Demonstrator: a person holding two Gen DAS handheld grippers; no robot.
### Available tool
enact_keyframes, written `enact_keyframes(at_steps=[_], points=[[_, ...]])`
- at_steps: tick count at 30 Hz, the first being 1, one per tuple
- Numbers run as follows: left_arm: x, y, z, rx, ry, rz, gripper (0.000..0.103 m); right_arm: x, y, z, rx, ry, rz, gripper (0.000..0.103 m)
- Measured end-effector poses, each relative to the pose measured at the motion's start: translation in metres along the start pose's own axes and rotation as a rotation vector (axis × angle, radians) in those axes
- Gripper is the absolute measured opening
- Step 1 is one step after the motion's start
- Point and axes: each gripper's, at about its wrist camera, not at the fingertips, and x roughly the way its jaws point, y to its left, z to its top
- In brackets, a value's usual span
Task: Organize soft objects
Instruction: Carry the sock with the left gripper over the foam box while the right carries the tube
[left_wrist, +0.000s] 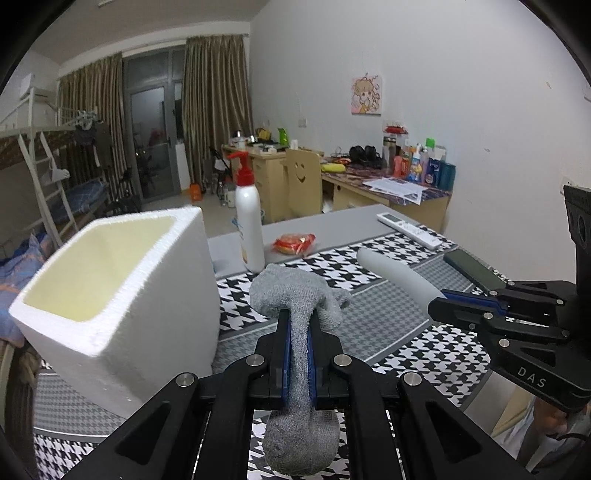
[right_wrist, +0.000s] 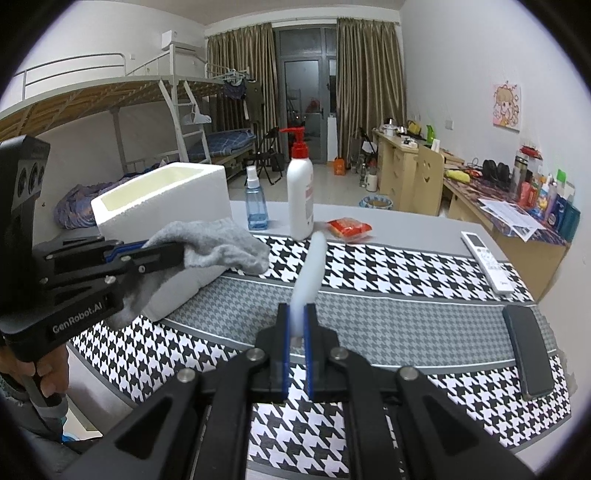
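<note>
Both grippers loaded; foam box lies left of the left gripper.

The left gripper (left_wrist: 299, 354) is clamped on a grey knit sock (left_wrist: 295, 295), limp, its length running along the fingers. The white foam box (left_wrist: 110, 280), rigid, grainy and open-topped, stands just beside it to the left, nearer this hand. The right gripper (right_wrist: 296, 347) pinches a smooth white foam tube (right_wrist: 312, 266) pointing forward above the checked surface (right_wrist: 406, 266).

Both wrist views look forward and downward, close over the checked table (left_wrist: 413, 354). The left faces the foam box (left_wrist: 110, 295) nearby; the right sees that box (right_wrist: 162, 195) farther left. Both share the white bottle (left_wrist: 249, 221).
</note>
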Motion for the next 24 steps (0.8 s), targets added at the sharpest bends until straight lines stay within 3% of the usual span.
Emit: enact_keyframes(at_steps=[24], points=[[-0.024,0.008,0.021,0.006,-0.097,0.033,0.008,-0.004,0.004,0.019,-0.020,-0.061,0.039,0.009]])
